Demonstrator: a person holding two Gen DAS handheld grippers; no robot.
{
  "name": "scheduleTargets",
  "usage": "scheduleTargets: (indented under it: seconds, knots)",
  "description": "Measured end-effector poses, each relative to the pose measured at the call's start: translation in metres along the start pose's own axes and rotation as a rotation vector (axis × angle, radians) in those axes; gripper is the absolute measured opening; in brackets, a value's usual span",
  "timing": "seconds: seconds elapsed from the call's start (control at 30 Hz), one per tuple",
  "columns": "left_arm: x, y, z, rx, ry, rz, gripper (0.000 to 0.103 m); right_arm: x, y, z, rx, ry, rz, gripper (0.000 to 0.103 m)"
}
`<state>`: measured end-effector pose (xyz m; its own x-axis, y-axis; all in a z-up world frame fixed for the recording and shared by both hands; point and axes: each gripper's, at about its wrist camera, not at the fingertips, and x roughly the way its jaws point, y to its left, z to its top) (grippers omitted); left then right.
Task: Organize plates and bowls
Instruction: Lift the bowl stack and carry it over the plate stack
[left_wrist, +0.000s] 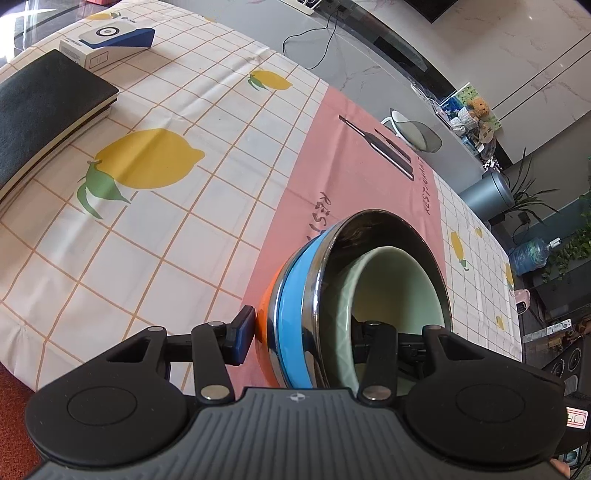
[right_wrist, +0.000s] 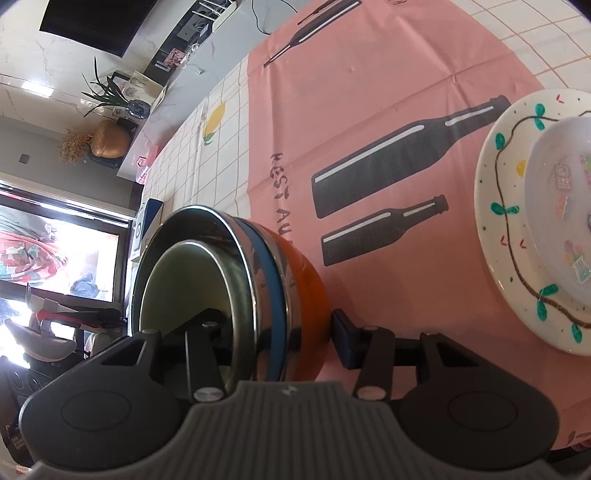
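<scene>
A nested stack of bowls (left_wrist: 295, 314) has an orange bowl outermost, a blue-banded steel bowl in it and a pale green bowl (left_wrist: 395, 284) innermost. My left gripper (left_wrist: 303, 332) is shut on the stack's rim, one finger outside, one inside. My right gripper (right_wrist: 273, 328) is shut on the same stack (right_wrist: 291, 280) from the opposite side. The stack is held tilted above the pink cloth. A white patterned plate (right_wrist: 506, 206) with a translucent plate (right_wrist: 561, 206) on it lies at the right.
The table wears a lemon-print checked cloth (left_wrist: 147, 166) with a pink mat (right_wrist: 369, 110) on it. A black book (left_wrist: 40, 114) and a white box (left_wrist: 99, 48) lie at the far left. A chair (left_wrist: 417, 133) stands beyond the table edge.
</scene>
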<state>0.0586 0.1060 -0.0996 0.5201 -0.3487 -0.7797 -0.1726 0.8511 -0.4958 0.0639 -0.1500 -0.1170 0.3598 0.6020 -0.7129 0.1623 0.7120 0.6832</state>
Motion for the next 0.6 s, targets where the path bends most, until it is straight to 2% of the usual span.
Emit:
scheduleTargets:
  seconds: [0.37,0.6]
  knots:
    - [-0.01,-0.051,-0.008,0.075,-0.005,-0.017,0.052,-0.046,-0.011,0.005,0.007,-0.049,0.027,0.047]
    - [-0.002,-0.098,-0.015,0.138,0.011,-0.064,0.052,-0.091,-0.03,0.015,0.017,-0.107,0.024,0.047]
